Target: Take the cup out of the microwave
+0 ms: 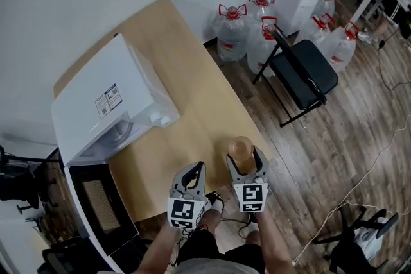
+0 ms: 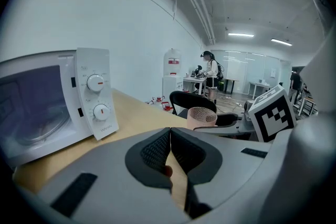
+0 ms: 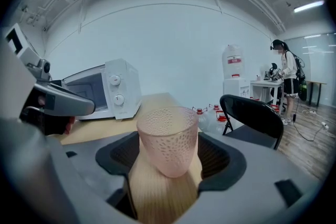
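Right gripper closes both padded jaws on the sides of a pale pink, dimple-textured cup, which stands upright between them over the near edge of a wooden table. The cup is already outside the white microwave, which sits well apart at the table's far left. Beside it, the left gripper hangs idle, its jaws pressed together with nothing between them. In the head view the cup shows as a small tan-pink cylinder between the right gripper's jaws, just above the marker cube, with the left gripper close alongside. The cup looks empty, thin-walled and translucent, so it is probably very light and likely to flex or crack under a hard squeeze. Its pebbled surface should give the pads some purchase. The present hold, across the middle of the wall below the rim, seems the sensible place, where a gentle, even clamp should keep it from tipping or slipping.
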`<action>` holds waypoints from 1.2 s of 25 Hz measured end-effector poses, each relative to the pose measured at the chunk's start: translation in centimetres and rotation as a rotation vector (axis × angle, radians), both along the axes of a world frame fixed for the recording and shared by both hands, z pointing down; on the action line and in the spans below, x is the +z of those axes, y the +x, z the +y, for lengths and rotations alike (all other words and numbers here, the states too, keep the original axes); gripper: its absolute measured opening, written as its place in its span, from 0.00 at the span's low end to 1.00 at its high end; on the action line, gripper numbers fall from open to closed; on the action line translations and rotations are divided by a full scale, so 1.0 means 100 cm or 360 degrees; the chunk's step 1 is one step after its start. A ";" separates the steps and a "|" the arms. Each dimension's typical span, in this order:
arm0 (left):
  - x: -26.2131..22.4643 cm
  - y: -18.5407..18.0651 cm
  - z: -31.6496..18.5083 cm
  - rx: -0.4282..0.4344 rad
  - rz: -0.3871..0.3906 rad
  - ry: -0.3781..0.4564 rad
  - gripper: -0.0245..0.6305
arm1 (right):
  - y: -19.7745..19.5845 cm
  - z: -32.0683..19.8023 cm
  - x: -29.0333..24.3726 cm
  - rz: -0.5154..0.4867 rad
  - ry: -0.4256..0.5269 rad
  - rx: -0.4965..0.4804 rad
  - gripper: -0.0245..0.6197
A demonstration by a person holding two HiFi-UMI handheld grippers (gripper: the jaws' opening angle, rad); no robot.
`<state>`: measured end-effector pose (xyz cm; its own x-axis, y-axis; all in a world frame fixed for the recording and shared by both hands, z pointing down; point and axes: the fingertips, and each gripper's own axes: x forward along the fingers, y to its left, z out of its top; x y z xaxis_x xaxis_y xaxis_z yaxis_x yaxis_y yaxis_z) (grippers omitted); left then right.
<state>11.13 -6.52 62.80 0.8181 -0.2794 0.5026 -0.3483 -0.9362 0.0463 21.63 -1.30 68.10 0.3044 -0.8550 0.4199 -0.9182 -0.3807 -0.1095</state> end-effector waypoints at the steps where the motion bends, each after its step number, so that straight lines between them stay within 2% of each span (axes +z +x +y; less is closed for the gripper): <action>1: -0.001 0.000 0.001 -0.0001 -0.0002 -0.0002 0.07 | 0.000 0.000 0.000 -0.0005 0.0000 -0.0005 0.56; 14: -0.019 0.001 0.002 -0.0021 0.0052 0.0038 0.07 | -0.001 0.004 -0.024 0.0006 0.0041 -0.0030 0.57; 30: -0.093 -0.009 0.022 -0.0160 0.0219 0.0167 0.07 | -0.002 0.035 -0.120 0.0105 0.0209 -0.0114 0.57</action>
<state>10.26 -4.28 53.47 0.8423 -0.4082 0.3520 -0.4375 -0.8992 0.0042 21.42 2.18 56.14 0.2640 -0.9217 0.2841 -0.9493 -0.3005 -0.0927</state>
